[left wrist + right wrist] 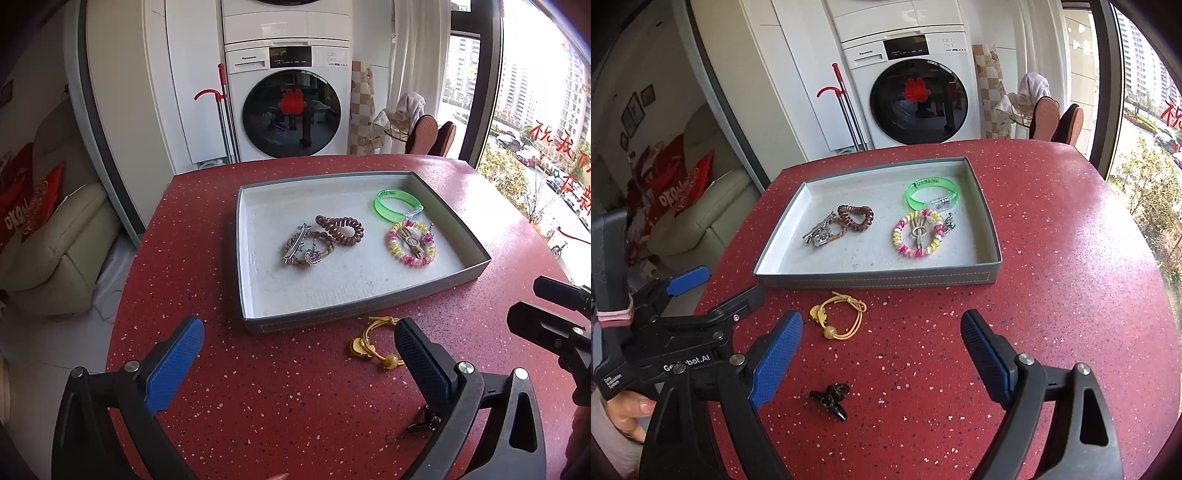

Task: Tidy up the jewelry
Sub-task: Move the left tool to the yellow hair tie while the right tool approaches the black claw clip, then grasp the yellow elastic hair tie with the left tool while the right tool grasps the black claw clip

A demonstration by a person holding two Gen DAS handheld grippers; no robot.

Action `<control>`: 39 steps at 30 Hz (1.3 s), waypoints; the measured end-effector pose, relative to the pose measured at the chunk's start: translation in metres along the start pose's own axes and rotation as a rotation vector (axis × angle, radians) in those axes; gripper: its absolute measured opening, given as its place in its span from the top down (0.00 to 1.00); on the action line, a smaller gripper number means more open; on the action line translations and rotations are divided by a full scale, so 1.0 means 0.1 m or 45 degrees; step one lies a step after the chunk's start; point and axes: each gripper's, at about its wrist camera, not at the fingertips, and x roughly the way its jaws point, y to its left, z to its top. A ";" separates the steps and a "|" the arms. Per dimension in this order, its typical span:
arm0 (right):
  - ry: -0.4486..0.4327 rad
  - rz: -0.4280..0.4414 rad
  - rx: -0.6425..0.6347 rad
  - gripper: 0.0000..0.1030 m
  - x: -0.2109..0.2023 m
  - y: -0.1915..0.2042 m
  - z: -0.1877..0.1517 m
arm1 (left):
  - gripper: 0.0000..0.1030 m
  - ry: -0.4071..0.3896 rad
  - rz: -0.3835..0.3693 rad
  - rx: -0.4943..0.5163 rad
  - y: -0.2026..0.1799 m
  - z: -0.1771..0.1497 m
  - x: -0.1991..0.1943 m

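Room: washer (pixel 912 92) behind, window at the right.
Worktop (pixel 1052 258): red, speckled — grey tray (pixel 875 280) sits mid-surface.
Tray holds: green bangle (pixel 932 192), pink-yellow coil (pixel 918 236), brown coil (pixel 855 218), silver clip (pixel 818 232).
Loose: yellow tie (pixel 838 317) just before the tray, black clip (pixel 831 400) nearer.
Left gripper (pixel 299 354): fingers wide, empty.
Right gripper (pixel 882 354): fingers wide, empty — above the black clip.
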 end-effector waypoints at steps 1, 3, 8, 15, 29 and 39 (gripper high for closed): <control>0.008 0.000 -0.010 0.13 -0.01 0.01 -0.04 | 0.00 0.008 -0.012 -0.008 0.01 -0.02 0.01; 0.025 0.006 -0.039 0.13 -0.02 0.06 -0.13 | 0.00 0.020 -0.025 -0.020 0.02 -0.07 0.01; 0.083 0.019 -0.127 0.13 0.01 0.19 -0.36 | 0.00 0.075 -0.079 -0.019 0.01 -0.25 0.07; 0.158 0.017 -0.233 0.13 0.14 0.34 -0.68 | 0.00 0.156 -0.110 -0.027 -0.05 -0.41 0.26; 0.184 0.035 -0.220 0.31 0.44 0.45 -0.83 | 0.00 0.194 -0.170 -0.005 -0.30 -0.31 0.56; 0.120 -0.016 -0.227 0.56 0.54 0.53 -0.82 | 0.06 0.213 -0.184 0.021 -0.41 -0.29 0.68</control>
